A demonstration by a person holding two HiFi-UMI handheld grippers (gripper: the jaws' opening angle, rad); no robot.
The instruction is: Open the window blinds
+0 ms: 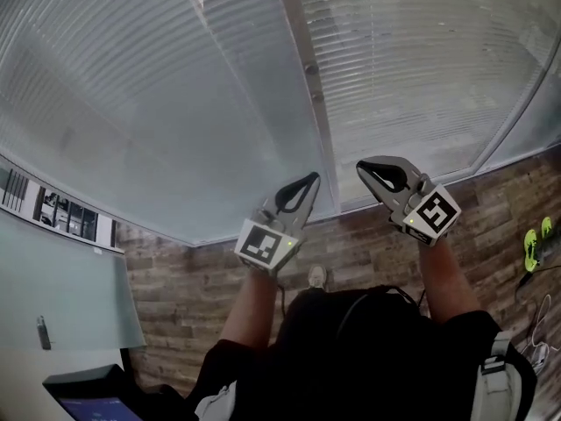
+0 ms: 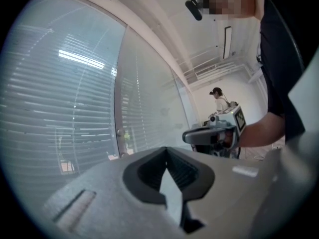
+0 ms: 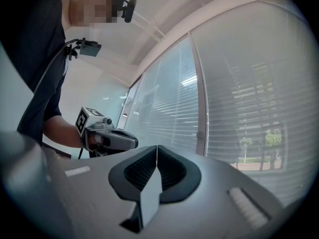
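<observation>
White horizontal-slat blinds [image 1: 158, 103] fill the big window panes in front of me, slats closed; a second pane [image 1: 421, 68] lies to the right of a pale upright mullion [image 1: 302, 51] that carries small round knobs [image 1: 308, 67]. My left gripper [image 1: 309, 179] is held up near the foot of the mullion, shut and empty. Just right of it, my right gripper [image 1: 361, 170] is also shut with nothing in it. Neither touches the blinds. In the left gripper view my own jaws [image 2: 166, 149] meet, with the right gripper [image 2: 209, 133] beyond. The right gripper view shows its shut jaws [image 3: 157, 147] and the left gripper [image 3: 112, 137].
A wood-look floor [image 1: 368, 244] runs under the window. At the left stand a white panel [image 1: 61, 288] and a dark screen [image 1: 88, 397]. Green shoes [image 1: 536, 242] and cables [image 1: 535, 340] lie at the right. Another person [image 2: 218, 97] stands far off.
</observation>
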